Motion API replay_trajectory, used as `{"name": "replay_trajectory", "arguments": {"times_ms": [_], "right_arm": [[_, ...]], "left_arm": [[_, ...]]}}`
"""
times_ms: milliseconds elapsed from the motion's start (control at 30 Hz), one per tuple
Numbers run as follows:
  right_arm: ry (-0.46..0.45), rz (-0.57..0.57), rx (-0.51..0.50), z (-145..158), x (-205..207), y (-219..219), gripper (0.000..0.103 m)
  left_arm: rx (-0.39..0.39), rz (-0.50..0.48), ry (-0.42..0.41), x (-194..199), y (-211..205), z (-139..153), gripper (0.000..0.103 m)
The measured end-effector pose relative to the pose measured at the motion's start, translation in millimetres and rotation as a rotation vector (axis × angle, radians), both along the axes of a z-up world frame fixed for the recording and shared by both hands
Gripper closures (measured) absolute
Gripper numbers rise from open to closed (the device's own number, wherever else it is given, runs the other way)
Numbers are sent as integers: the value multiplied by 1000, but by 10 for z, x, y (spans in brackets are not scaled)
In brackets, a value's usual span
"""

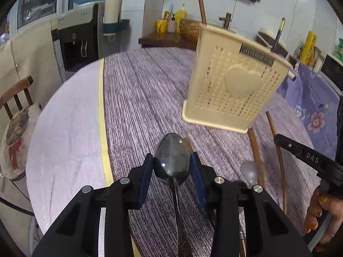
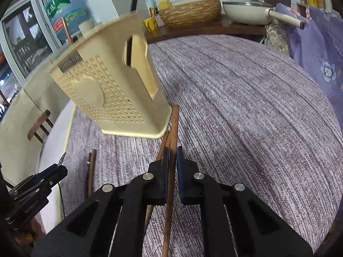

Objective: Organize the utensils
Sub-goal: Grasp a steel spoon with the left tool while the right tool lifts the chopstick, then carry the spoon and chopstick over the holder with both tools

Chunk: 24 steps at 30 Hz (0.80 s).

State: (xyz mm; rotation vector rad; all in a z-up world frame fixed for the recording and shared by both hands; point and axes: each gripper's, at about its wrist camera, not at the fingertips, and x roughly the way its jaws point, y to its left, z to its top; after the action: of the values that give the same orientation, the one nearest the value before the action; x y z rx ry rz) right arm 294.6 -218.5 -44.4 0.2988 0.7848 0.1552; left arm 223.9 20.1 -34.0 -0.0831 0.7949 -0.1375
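My left gripper (image 1: 172,160) is shut on a metal spoon (image 1: 173,157), bowl forward, held above the purple tablecloth. A cream perforated utensil holder (image 1: 232,85) stands ahead and to the right, with a chopstick (image 1: 201,2) and a metal handle (image 1: 278,34) sticking out of it. My right gripper (image 2: 172,156) is shut on a brown chopstick (image 2: 174,128) whose tip reaches the holder's base (image 2: 137,131); a second chopstick (image 2: 163,147) lies crossed beside it. In the left wrist view the right gripper (image 1: 304,154) is at the right, beside brown chopsticks (image 1: 256,150).
Another chopstick (image 2: 91,171) lies on the cloth left of my right gripper. A round table in purple cloth (image 1: 139,98) fills the view. A chair with a cushion (image 1: 15,126) stands at the left. A shelf with a wicker basket (image 2: 190,14) and a pan (image 2: 246,10) is behind.
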Motion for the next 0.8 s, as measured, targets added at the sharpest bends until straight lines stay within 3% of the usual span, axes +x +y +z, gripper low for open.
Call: {"name": "replay_trajectory", "arguments": {"times_ms": [367, 800], "right_arm": [[-231, 48, 17, 587, -442, -102, 95], [-259, 43, 24, 678, -577, -123, 95]], "left_arm": [[-24, 23, -158, -130, 96, 385, 67], [-51, 20, -153, -78, 122, 350, 67]]}}
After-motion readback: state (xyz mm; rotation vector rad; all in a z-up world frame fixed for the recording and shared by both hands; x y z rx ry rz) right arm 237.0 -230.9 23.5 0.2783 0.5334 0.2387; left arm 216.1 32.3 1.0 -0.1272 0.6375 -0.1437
